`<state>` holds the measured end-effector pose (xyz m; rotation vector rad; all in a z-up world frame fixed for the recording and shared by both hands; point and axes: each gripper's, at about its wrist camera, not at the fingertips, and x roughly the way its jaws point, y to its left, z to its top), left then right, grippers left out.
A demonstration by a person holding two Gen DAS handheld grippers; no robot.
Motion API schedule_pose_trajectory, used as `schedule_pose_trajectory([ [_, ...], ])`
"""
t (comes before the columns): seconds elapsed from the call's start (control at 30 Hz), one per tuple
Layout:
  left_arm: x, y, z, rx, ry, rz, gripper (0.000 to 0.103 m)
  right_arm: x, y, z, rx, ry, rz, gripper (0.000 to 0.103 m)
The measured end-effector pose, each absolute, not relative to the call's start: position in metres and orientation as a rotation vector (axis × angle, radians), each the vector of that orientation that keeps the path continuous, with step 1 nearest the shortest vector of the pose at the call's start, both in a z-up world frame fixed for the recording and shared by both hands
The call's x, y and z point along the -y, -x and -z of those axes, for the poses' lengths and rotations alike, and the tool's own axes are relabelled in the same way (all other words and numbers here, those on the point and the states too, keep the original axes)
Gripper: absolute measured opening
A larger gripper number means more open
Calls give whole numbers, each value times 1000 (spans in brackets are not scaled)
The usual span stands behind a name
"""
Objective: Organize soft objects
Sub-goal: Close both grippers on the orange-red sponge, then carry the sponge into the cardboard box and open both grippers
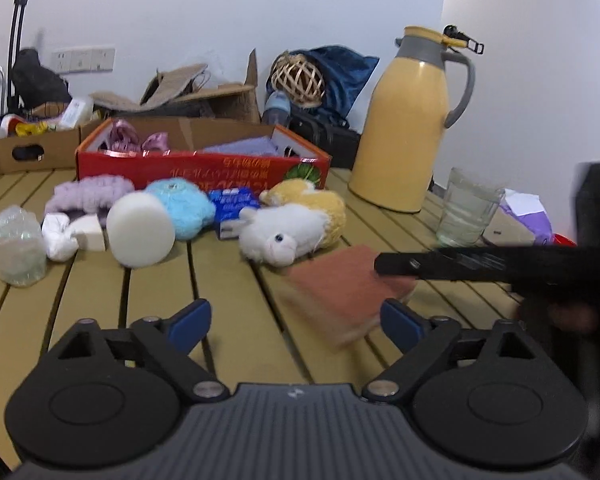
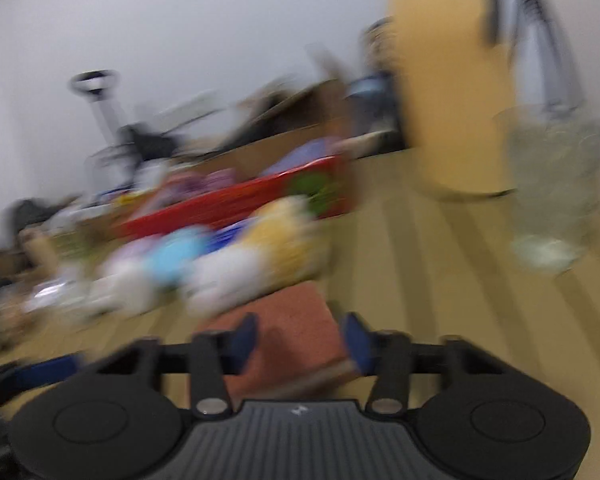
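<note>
Am bracketing orange sponge [image 2: 296, 328] between spread fingers of my right gripper [image 2: 300, 338]; left gripper [image 1: 296, 320] hanging open, empty. Next: squeezing gently, carrying to red box [image 1: 204, 168] ahead.

A tall yellow thermos jug [image 1: 410, 120] stands on the slatted table [image 1: 228, 280]. Just right of the jug sits a clear drinking glass [image 1: 466, 208]; behind the jug to its left lie a woven rattan ball [image 1: 298, 78] and blue cloth [image 1: 346, 70].
</note>
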<state>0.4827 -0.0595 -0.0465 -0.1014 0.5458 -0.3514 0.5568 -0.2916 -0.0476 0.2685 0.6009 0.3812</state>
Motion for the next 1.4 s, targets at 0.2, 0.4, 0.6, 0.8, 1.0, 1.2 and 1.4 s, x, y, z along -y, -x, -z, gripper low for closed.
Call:
schedule_pose_trajectory([
  [0.2,30,-502,56,-608,208,312,71,270,-534,51,-571,-256,-408,42],
  [0.4,25,-510,62,-636,280,357,66,262,-544,65,-615,-331,-433,41],
  [0.6,23,-521,66,-658,340,397,43,254,-547,63,-616,-364,-460,34],
  [0.8,20,-523,45,-610,382,400,34,259,-543,45,-555,-363,-409,16],
  [1.0,22,-590,-11,-539,372,416,35,259,-596,-15,-456,-316,-407,16],
  [1.2,31,-698,-38,-544,365,375,34,261,-707,-47,-489,-342,-380,16],
  [1.4,60,-781,-10,-665,349,363,33,264,-784,-29,-574,-278,-270,19],
])
